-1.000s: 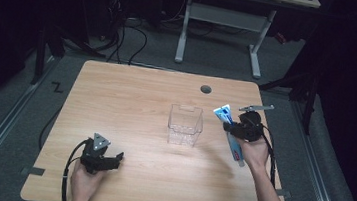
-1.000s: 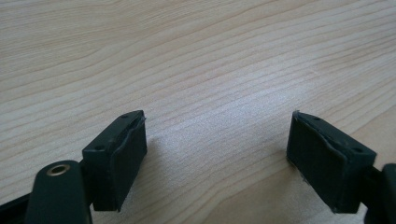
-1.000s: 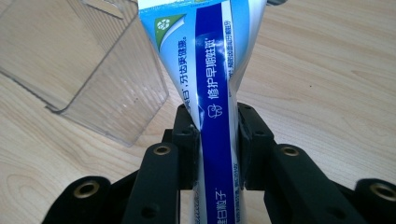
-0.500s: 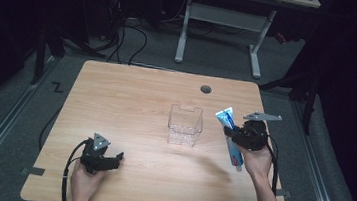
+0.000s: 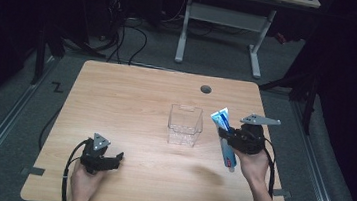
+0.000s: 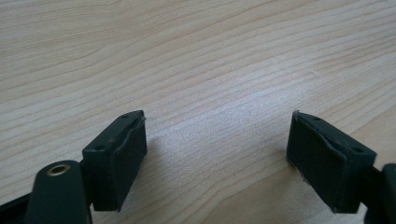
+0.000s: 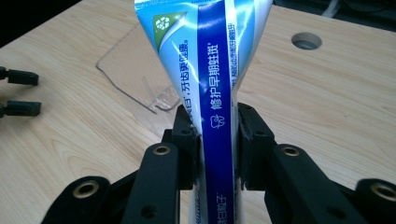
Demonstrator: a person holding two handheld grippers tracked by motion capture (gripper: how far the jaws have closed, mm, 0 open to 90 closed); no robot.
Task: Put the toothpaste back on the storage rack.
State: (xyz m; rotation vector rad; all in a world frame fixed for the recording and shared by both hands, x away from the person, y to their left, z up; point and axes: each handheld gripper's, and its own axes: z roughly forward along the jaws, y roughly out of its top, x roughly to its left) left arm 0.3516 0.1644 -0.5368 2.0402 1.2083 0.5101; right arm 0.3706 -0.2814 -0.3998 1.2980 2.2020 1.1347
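Blue-white toothpaste tube [image 7: 212, 84], tilted, midair

Blue and white on the toothpaste tube [image 7: 212, 79], a deep blue stripe running its length with white lettering, pale blue either side, a green patch with a white recycling mark up top, all clamped between the black jaws of the right gripper [image 7: 214, 142]. Just beyond those jaws, the clear plastic box [image 5: 184, 126], colourless. Left gripper [image 6: 215, 158]: matte black pads, a brass-coloured ring on one arm. Under both, the table [image 5: 131, 100] in light wood grain, pale tan streaks.
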